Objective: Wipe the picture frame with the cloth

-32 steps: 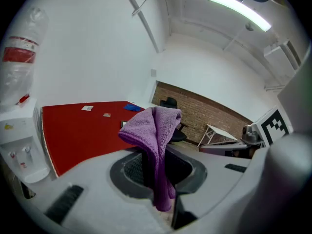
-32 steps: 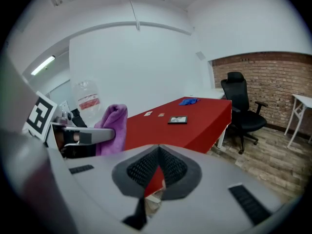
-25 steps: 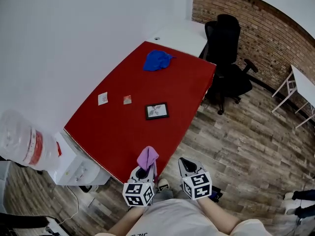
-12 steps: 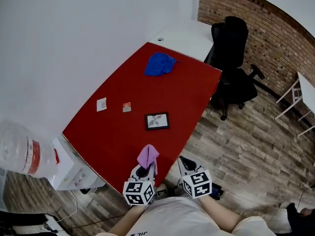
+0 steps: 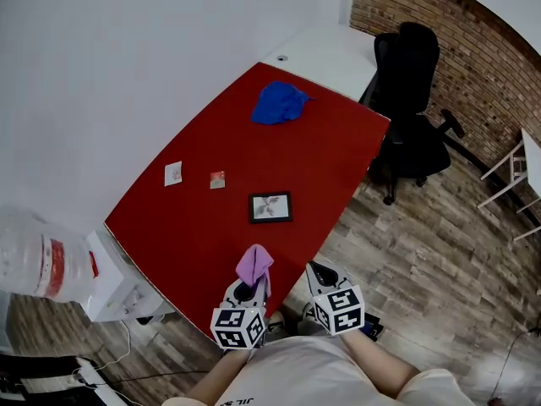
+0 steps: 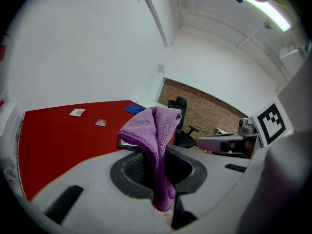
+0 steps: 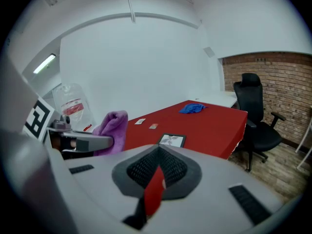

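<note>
Since the purple cloth (image 5: 254,266) is already clamped in the left tongs (image 5: 250,288) but is well apart from the picture frame (image 5: 270,207), I'd judge the wiping hasn't begun; this looks like the approach step. The cloth stands up out of the jaws in a loose fold, with a tail hanging down between them. The frame lies flat on the red counter (image 5: 199,244), roughly mid-way across and toward the edge on the person's right, with nothing on top of it.

The right tongs (image 5: 316,272) are pressed together on nothing, their pads meeting at the tip. Both tools are held low and close to the person's body, side by side, elbows tucked in, noses aimed forward along the counter. The left one sits over the counter's near corner, while the right hangs just off the edge above the wooden floor (image 5: 423,252).

The next move, as I see it, calls for reaching the left tongs forward and down so that the cloth's folded top lands on the frame's face. The right tongs may be needed to steady the frame, since it looks light enough to slide. A blue cloth (image 5: 281,102) and two small cards (image 5: 173,173) lie farther off and shouldn't get in the way.
</note>
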Tool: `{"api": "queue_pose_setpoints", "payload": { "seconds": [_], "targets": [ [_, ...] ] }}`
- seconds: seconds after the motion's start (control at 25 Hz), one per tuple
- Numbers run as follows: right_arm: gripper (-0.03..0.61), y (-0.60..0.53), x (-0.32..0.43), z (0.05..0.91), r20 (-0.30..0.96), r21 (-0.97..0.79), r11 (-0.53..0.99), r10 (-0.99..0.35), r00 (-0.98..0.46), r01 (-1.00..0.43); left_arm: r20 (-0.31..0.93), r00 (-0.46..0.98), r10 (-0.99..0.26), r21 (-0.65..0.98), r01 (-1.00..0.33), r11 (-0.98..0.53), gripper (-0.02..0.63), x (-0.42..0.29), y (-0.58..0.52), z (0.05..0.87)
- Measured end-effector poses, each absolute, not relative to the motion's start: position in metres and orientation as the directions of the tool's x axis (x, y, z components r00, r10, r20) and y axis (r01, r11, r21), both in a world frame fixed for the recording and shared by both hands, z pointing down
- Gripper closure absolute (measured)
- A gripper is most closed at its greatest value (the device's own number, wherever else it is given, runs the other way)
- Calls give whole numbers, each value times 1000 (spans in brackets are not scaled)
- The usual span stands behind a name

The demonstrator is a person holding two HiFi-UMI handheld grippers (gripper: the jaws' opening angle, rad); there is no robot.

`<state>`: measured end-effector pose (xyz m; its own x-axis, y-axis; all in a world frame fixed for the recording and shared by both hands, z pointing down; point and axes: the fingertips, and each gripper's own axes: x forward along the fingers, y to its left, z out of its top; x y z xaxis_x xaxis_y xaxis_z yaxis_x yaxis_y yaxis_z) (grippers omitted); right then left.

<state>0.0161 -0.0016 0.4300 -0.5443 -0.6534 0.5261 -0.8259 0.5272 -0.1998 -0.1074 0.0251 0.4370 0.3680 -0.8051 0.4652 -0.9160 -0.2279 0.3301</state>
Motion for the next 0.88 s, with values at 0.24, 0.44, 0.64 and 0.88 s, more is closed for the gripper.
{"api": "queue_pose_setpoints", "payload": {
  "seconds": [0.24, 0.44, 0.64, 0.88],
  "targets": [
    [575, -27, 12, 435, 530, -167, 541, -655, -538, -824, 464, 350, -814, 312, -924, -219, 557, -115, 4, 441],
    [575, -51, 8, 443, 536, -147, 544, -658, -529, -826, 471, 344, -813, 272, -933, -237, 557, -127, -20, 455],
    [575, -75, -3, 460, 551, -138, 553, -647, -527, -822, 490, 338, -803, 268, -936, -230, 557, -140, -47, 473],
    [575, -106, -16, 492, 572, -146, 552, -630, -525, -821, 514, 351, -783, 260, -933, -248, 557, -146, -86, 499]
  ]
}}
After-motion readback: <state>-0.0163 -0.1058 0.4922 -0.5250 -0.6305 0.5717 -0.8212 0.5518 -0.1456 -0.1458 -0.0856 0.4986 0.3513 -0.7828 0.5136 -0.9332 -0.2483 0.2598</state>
